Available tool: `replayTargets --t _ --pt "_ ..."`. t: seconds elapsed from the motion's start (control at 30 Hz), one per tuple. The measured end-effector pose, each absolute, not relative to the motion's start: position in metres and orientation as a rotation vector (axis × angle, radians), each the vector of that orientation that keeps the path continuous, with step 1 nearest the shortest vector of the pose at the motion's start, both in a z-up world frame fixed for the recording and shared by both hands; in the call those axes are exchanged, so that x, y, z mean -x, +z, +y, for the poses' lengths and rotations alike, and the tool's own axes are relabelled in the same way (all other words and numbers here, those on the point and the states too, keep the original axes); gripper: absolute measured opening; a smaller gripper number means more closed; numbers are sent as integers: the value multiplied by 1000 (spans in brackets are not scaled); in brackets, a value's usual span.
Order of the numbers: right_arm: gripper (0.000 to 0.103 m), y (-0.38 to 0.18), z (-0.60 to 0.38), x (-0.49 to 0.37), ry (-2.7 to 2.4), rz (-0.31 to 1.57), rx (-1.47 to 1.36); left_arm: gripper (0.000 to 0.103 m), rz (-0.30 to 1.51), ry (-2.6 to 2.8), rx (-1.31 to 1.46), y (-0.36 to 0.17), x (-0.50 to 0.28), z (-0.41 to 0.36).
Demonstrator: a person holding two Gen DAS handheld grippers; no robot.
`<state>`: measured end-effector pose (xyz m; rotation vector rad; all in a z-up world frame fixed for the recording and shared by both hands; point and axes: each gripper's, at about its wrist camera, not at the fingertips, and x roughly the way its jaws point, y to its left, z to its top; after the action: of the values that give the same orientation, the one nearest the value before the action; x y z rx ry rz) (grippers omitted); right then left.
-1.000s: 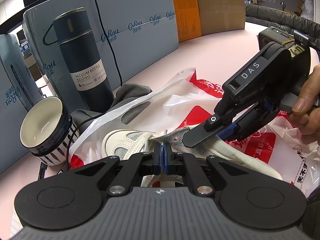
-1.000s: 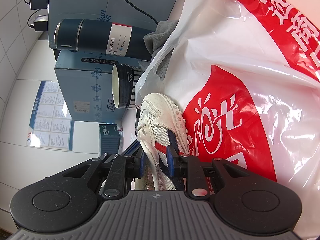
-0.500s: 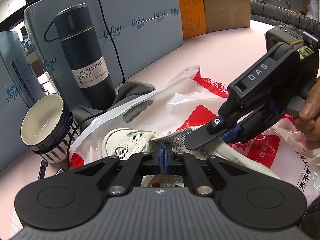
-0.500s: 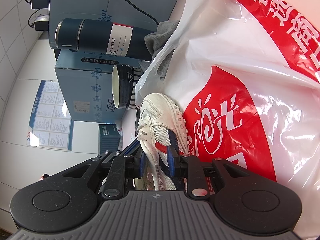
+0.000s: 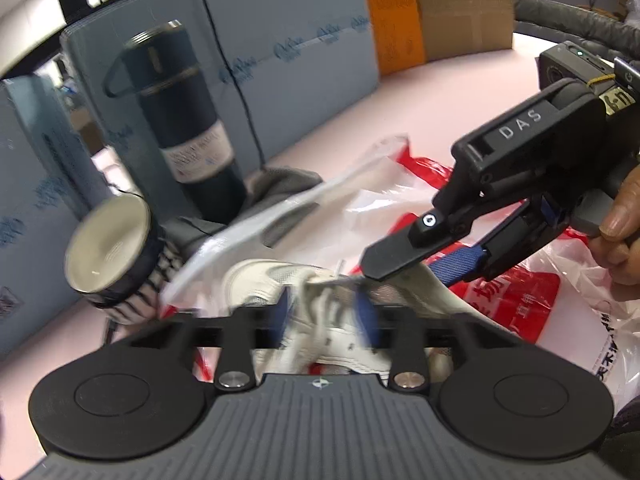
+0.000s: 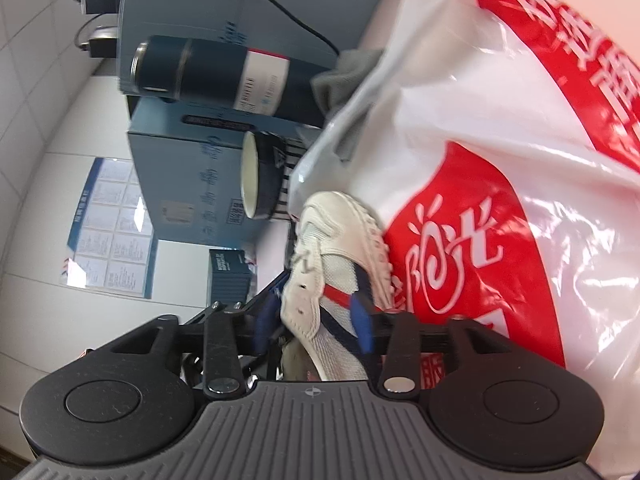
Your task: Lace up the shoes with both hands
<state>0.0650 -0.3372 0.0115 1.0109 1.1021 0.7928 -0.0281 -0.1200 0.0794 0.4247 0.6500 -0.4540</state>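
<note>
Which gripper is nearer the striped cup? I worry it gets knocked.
Left. The left gripper sits just beside the cup, over the shoe; the right gripper straddles the shoe's far end.

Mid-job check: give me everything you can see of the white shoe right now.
The white shoe is a low sneaker of mesh and leather-like panels, with red and navy side stripes, a studded sole edge and empty-looking eyelets. It lies on its side on the red-and-white plastic bag, toe toward the striped cup. The right tongs are open around its upper; the left tongs are open too, straddling it. Motion blur hides any lace.
</note>
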Motion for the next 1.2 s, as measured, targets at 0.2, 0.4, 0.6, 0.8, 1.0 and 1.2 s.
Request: replayTargets --t 0.2,0.4,0.6,0.8,1.0,1.2 --pt "49 19 -340 -66 772 1070 -969 71 588 -388 -394 97 46 -110" --pt "51 26 -348 -69 778 1015 -1003 76 573 -386 -316 105 65 -104" --pt "51 28 -351 -77 792 1003 -1038 63 620 -361 -163 101 64 -117" --pt "51 33 -340 -88 821 1052 -985 62 693 -269 24 93 53 -132" --pt "51 39 -319 -103 857 1108 -912 43 730 -188 64 79 42 -148" --pt "44 36 -312 -104 860 1134 -881 26 709 -124 110 67 45 -152"
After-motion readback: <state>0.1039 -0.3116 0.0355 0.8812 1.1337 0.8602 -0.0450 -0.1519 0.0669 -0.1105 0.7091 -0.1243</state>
